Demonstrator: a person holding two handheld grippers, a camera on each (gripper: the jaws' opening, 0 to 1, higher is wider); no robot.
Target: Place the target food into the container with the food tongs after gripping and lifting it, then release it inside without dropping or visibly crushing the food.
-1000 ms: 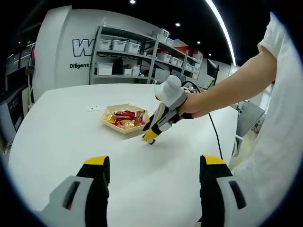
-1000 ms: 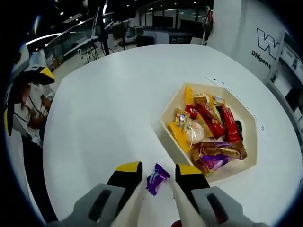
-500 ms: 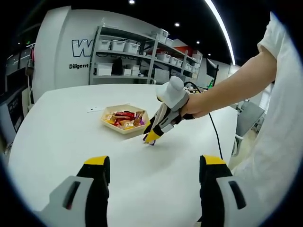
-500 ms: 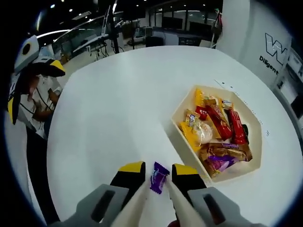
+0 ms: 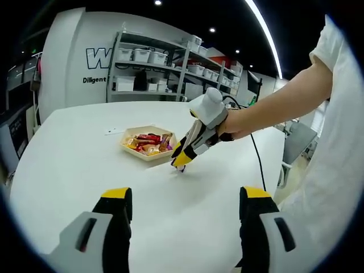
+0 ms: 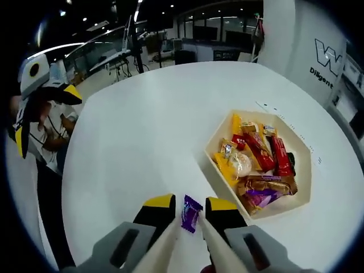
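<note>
Right gripper (image 6: 189,203) low over the white round table (image 6: 131,131), yellow-tipped jaws narrowed with the purple-wrapped candy (image 6: 190,212) between them – tongs blades running up from the bottom of the right gripper view to either side of the wrapper. Contact with the wrapper looks likely, but cannot tell for sure whether it is pinched or just bracketed. Candy sits at table level just beside the near corner of the container, outside it, not yet in.

Container – a cream hexagonal tray (image 6: 301,199) – to the right of the jaws in the right gripper view, holding mixed wrapped snacks: red bars (image 6: 259,151), yellow packets, a round pale sweet (image 6: 242,164), brown and purple wrappers at the near end.

From the left gripper view: same tray (image 5: 134,132) mid-table, right gripper (image 5: 181,162) angled down with its tip at the tabletop just in front of the tray, held in a hand (image 5: 236,124) on a bare forearm, white sleeve at the right edge. Left gripper (image 5: 185,207) hangs above bare table well short of the tray, jaws spread wide, nothing between them.

Background: storage shelving with white bins (image 5: 151,56) against a wall with lettering
</note>
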